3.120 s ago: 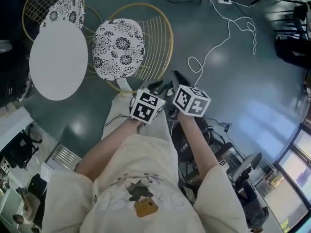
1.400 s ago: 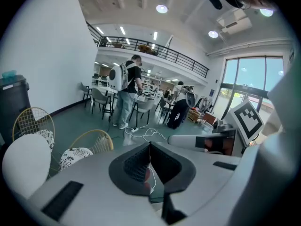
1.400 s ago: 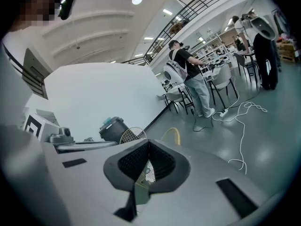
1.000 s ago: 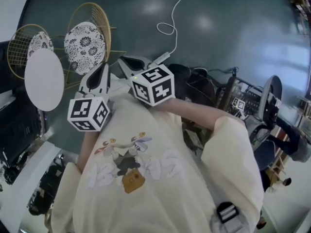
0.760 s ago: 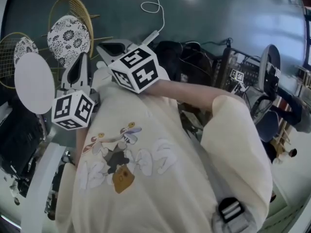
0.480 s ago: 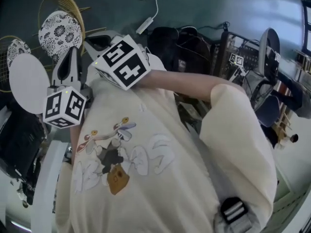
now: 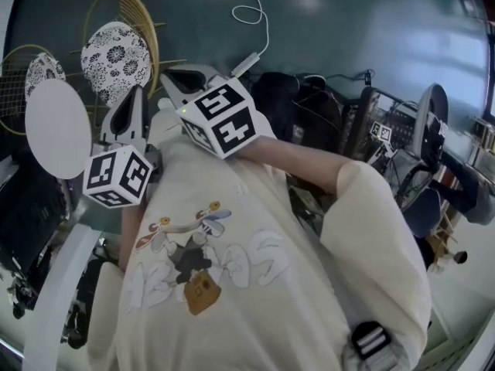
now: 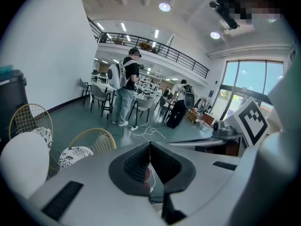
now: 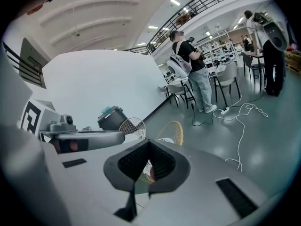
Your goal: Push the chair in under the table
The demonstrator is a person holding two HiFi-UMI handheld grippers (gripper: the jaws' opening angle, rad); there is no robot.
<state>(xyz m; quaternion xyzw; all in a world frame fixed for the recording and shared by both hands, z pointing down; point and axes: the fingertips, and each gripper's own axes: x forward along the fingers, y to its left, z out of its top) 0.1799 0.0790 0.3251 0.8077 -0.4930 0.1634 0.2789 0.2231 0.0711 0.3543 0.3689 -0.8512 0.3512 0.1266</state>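
Observation:
In the head view a round white table [image 7: 56,127] stands at the left. One gold wire chair [image 7: 116,52] with a flowered cushion stands beside it, apart from the table, and a second wire chair [image 7: 31,72] is behind it. My left gripper [image 7: 137,93] and right gripper [image 7: 176,76] are held in front of my chest, both shut and holding nothing, short of the nearer chair and not touching it. The left gripper view shows that chair [image 8: 89,147] and the table [image 8: 21,166] beyond the shut jaws. The right gripper view shows the chair [image 9: 171,132] past its jaws.
A white cable with a power strip [image 7: 249,29] lies on the dark floor behind the chair. Black bags [image 7: 302,103] and a cart with gear [image 7: 394,141] crowd the right. A person with a backpack [image 8: 126,91] stands far off among grey chairs. A dark bin [image 9: 112,117] is by the wall.
Three seconds ago both grippers were just behind the nearer chair; now they sit further back from it. Over the last second the view has swung and the left gripper drifted a little.

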